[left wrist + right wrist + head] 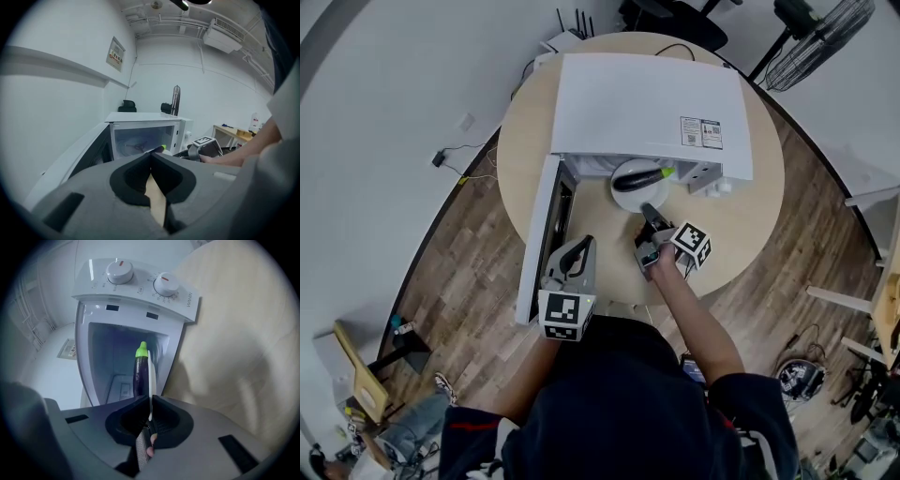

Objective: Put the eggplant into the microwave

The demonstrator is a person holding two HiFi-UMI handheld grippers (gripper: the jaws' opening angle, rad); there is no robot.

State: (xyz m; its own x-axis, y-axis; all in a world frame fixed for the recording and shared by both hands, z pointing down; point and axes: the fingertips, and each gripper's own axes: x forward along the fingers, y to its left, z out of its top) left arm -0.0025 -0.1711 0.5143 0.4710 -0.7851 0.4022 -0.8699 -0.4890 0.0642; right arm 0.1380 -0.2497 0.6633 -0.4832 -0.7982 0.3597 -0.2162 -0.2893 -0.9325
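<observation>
Right tool is clamping the rim of the plate with the eggplant lying on it at the microwave mouth mid-frame, left tool is sitting clenched on nothing, so I'm guessing any tilt rolls it off.

1. Microwave — a white sticker lies on its top near one front corner. It carries lines of print and small pictograms, all too small to read.
2. Control panel — fine markings ring its two dials, and a short word stands at the panel's end. None of it can be made out.
3. Wall notice: a framed sheet with illegible print.
4. The left claw and right claw each carry a marker cube bearing black-and-white square patterns, with no letters or numbers.
</observation>
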